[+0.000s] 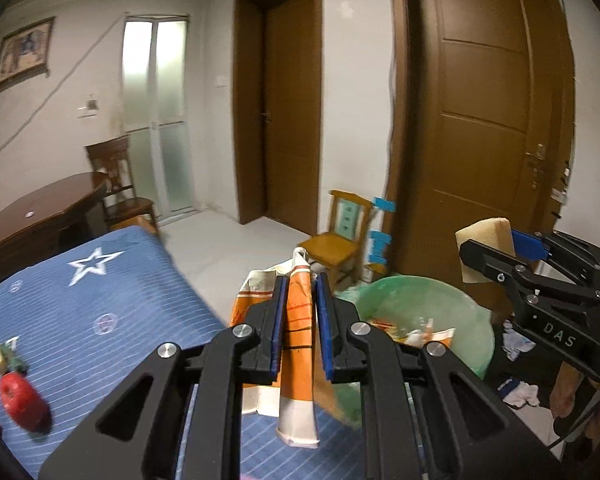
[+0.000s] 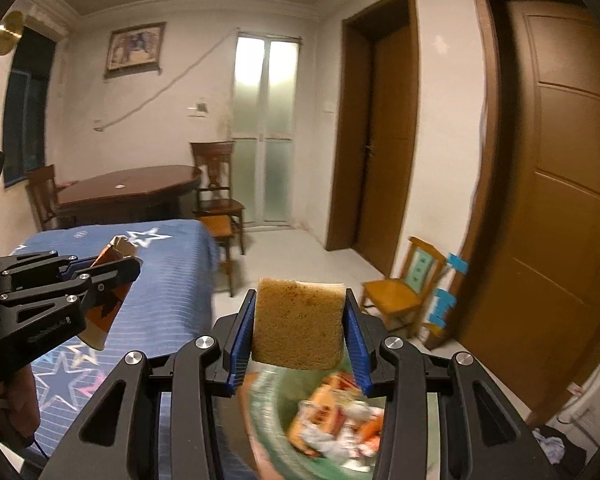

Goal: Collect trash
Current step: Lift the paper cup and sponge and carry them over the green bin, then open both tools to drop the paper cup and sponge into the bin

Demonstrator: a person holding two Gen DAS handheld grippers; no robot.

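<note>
My left gripper (image 1: 302, 286) is shut on a flattened orange and white carton (image 1: 298, 344), which hangs down between the blue pads over the corner of the bed. My right gripper (image 2: 299, 300) is shut on a tan sponge (image 2: 298, 324), held above a bin lined with a green bag (image 2: 268, 412) that has several wrappers in it. In the left wrist view the same bin (image 1: 472, 320) sits just right of the carton, and the right gripper (image 1: 496, 246) with the sponge (image 1: 484, 236) is beyond it. The right wrist view shows the left gripper (image 2: 134, 266) at the left with the carton (image 2: 108, 312).
A bed with a blue starred sheet (image 1: 92, 312) carries a red object (image 1: 22, 400) and a small green and yellow item (image 1: 6, 358). A small yellow chair (image 1: 340, 240) stands by brown doors (image 1: 484, 120). A dark round table (image 2: 128, 188) with chairs is behind the bed. Cloths lie on the floor (image 1: 518, 390).
</note>
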